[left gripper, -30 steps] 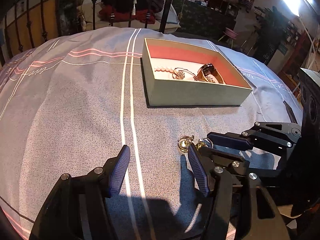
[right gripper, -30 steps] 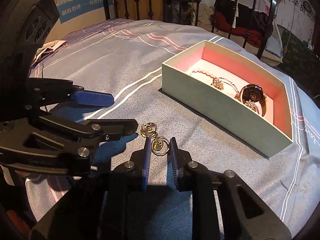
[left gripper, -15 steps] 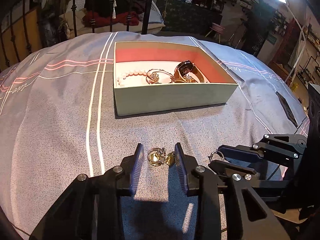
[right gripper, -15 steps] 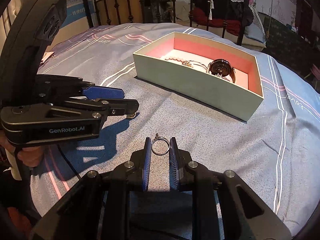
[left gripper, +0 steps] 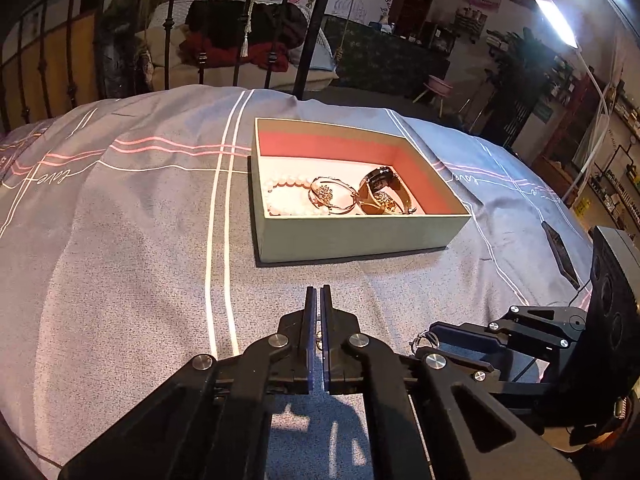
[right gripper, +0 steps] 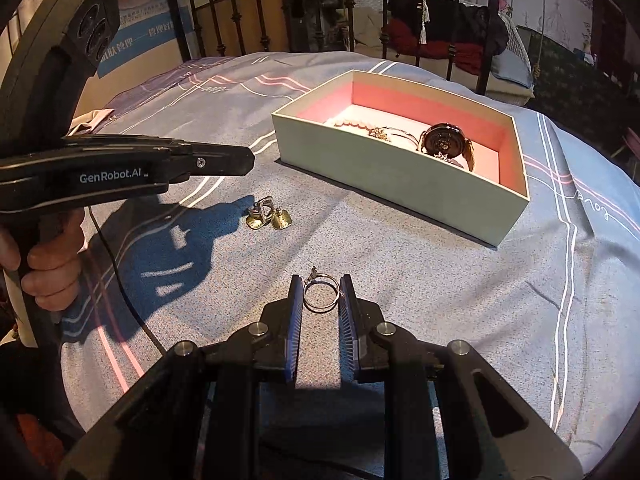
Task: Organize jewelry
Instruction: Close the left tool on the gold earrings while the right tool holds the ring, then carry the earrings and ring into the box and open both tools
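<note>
With the right claw clamped on the thin hoop earring over the bedspread, I'd lift it well clear of the jewelry box wall before releasing, while the left claw, pressed together, looks empty above the gold earring.

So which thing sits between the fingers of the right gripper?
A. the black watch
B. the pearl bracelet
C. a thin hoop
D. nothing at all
C: in the right wrist view the thin hoop sits between the pads of the right gripper, while the pearl bracelet and the black watch lie inside the box.
</note>
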The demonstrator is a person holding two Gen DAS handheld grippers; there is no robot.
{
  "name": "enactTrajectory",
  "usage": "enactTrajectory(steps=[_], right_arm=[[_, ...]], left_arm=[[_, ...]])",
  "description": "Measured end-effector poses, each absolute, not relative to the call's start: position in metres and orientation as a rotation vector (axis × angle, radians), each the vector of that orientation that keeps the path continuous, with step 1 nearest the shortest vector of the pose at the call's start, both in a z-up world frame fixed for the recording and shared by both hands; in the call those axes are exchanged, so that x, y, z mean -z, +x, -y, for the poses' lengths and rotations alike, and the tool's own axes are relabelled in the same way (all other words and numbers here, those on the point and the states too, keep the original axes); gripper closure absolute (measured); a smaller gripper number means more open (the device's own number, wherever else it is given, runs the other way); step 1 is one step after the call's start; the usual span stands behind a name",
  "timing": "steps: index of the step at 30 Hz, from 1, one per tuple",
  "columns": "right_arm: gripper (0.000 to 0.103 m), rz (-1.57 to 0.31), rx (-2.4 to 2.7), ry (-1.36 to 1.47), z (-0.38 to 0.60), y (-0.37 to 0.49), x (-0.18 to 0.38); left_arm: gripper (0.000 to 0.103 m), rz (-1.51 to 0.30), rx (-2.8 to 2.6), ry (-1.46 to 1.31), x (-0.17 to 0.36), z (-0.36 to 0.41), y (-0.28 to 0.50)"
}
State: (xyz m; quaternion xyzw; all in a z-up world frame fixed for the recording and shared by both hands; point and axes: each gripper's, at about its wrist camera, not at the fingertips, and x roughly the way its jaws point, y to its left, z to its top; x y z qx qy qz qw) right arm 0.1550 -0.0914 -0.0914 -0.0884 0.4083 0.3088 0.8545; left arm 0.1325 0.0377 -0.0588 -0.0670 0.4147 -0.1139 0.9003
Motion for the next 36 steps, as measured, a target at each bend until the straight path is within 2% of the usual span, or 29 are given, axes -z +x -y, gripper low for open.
enactTrajectory(steps=[8,17,24,36], right_arm=[[0.083,-0.806,-0.635,-0.166,0.094,0.165,0.074],[0.083,-0.691,-0.54,-0.128,0.1,0.222,0.03],[0.083,-0.693,-0.476,-0.128,0.098,0.262,0.027],[0.083,-0.737,-0.437,-0.131,0.096,0.28,0.043]], left_arm=[[0.101,-0.873,0.258,-0.145,0.055,-0.03,0.14],[0.101,-0.84,0.263,-0.133,0.029,-0.013,0.186],[0.101,-0.832,0.229,-0.101,0.016,-0.001,0.227],[0.101,-0.885,0.231,-0.121,0.033,0.004,0.251]])
